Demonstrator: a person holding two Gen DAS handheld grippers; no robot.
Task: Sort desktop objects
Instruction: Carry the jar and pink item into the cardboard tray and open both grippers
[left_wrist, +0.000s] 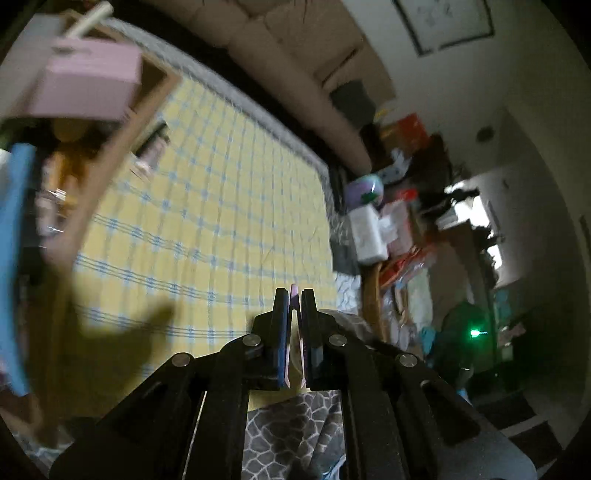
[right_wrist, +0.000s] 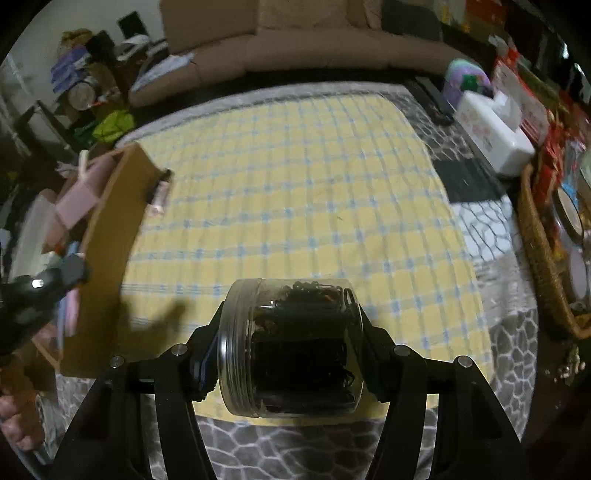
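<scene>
Clips, black and loose, fill the clear round plastic jar (right_wrist: 291, 347) lying sideways, clenched in my right tongs (right_wrist: 291, 350) over the yellow checked cloth (right_wrist: 295, 192). It looks light, stiff and slippery; I'd keep both flat ends pinched. My left tongs (left_wrist: 294, 332) are clenched, apparently empty.

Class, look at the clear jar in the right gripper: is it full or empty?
Nearly full: dark clips fill the clear jar held in the right gripper.

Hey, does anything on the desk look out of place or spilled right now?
Nothing spilled. One small item lies on the yellow checked cloth against the wooden organizer, outside it; too blurred to identify.
</scene>
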